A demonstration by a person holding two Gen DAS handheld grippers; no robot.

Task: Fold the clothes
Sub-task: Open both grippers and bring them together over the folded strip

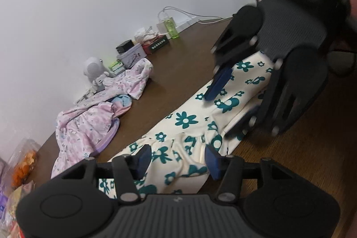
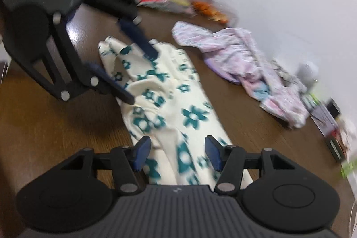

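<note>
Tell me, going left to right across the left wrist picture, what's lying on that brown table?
Bag of orange snacks → pink floral garment → cream cloth with teal flowers → the other hand-held gripper, over that cloth's far end.

Bare brown table [image 1: 185,64] between cream floral garment [image 1: 185,119] and pink garment [image 1: 89,126]: passable strip. Far edge along wall blocked by tin box [image 1: 131,56], green bottle [image 1: 170,26], small white fan [image 1: 93,68]. Snack bags [image 1: 24,166] crowd one end.
</note>
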